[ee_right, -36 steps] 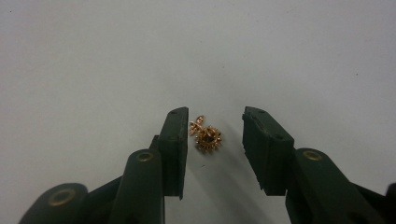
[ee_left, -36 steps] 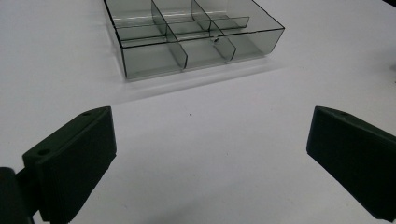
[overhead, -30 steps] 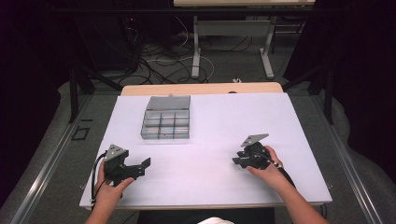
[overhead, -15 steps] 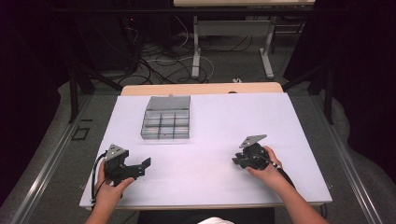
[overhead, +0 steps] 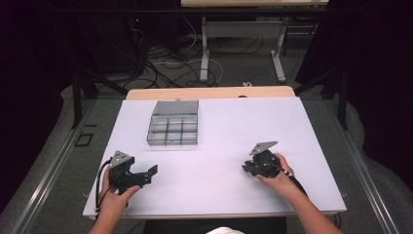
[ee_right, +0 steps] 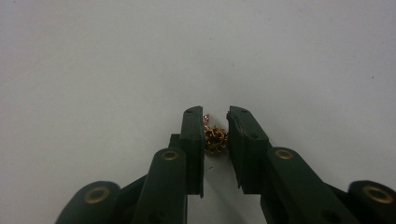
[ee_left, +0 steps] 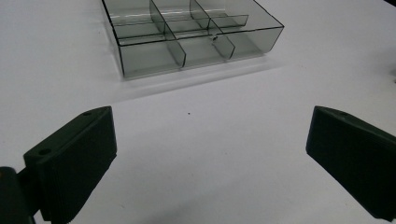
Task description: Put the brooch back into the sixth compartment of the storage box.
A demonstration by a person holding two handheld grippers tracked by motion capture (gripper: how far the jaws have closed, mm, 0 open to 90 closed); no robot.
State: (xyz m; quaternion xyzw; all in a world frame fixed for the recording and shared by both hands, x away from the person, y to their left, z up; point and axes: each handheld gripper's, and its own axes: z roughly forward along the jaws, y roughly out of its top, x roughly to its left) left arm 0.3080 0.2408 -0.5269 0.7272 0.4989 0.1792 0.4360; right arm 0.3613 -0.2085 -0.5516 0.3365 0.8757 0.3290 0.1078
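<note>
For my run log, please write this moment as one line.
right gripper: shut on gold ornament | left gripper: open, idle | divided tray: apart on table

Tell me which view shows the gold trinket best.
The right gripper view: the gold trinket sits close up between the right gripper jaws, which have just been closing onto it. In the high view the gripper covers it; the left gripper view looks toward the tray.

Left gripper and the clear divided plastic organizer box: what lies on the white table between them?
Nothing: bare white table separates the open left gripper from the box, as the left gripper view shows.
</note>
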